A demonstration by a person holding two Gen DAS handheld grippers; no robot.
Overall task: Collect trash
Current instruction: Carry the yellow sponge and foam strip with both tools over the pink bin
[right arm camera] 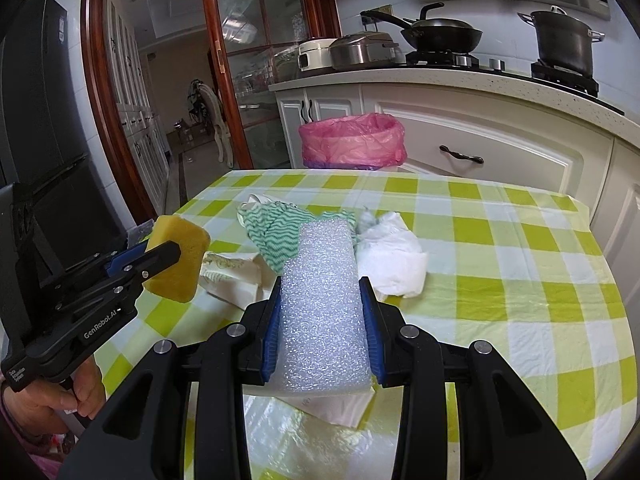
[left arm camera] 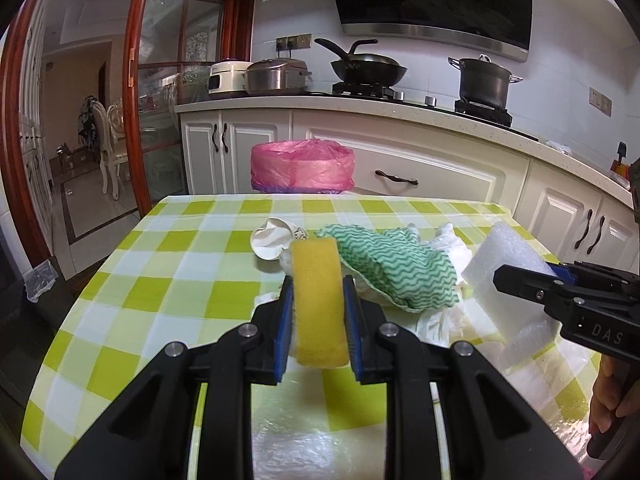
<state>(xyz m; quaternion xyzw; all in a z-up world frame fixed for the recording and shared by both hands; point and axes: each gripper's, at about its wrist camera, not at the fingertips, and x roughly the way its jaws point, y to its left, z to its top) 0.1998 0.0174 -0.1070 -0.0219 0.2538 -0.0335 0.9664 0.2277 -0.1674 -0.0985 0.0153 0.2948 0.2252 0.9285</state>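
Both jaws loaded, trash lifted off the tabletop (left arm camera: 132, 280).
Left gripper (left arm camera: 318, 304) clamps the sponge (left arm camera: 318, 292), right gripper (right arm camera: 324, 308) the foam (right arm camera: 324, 304); next, likely carry both over the bin (left arm camera: 302, 164).

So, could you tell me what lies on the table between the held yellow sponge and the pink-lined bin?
Left wrist view: a crumpled white paper scrap, then bare checked tablecloth.

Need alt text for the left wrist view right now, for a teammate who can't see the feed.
The left gripper clamps a yellow sponge above a green-checked tablecloth. Beyond it lie a green wavy cloth, white paper scraps and, past the table's far edge, a pink-lined bin. At right, the right gripper holds white foam.
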